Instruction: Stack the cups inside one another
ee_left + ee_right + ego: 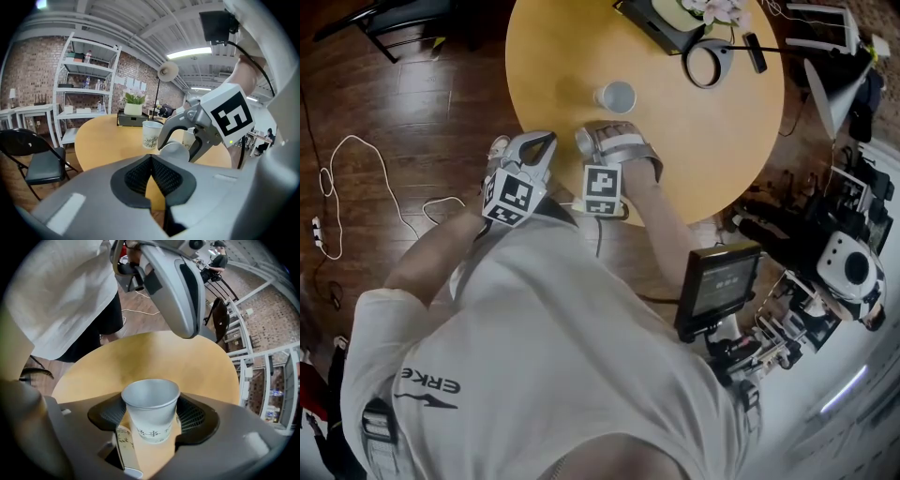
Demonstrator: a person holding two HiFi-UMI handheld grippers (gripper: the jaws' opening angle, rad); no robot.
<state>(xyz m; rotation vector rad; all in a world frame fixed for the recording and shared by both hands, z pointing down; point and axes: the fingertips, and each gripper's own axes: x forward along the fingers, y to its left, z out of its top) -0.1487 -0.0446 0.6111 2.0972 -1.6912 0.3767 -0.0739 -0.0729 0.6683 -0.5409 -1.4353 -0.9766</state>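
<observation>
A white printed paper cup (617, 97) (152, 134) stands alone on the round yellow table (553, 56). A second white cup (151, 413) (190, 137) stands upright between the jaws of my right gripper (151, 416) (609, 136) (185, 145), which points steeply down over it. Its rim spans almost from pad to pad, and I see no squeeze. Another printed cup (123, 446) lies tilted low by the left jaw, partly hidden. My left gripper (151, 164) (546, 139) (183, 310) is shut and empty, beside the right one at the table's near edge.
A dark tray with a flower pot (661, 23) (133, 117) and a desk lamp (712, 61) sit on the table's far side. A folding chair (40, 161) and a white shelf (86, 89) stand beyond. Equipment (825, 253) crowds the right, and cables (356, 187) lie on the floor.
</observation>
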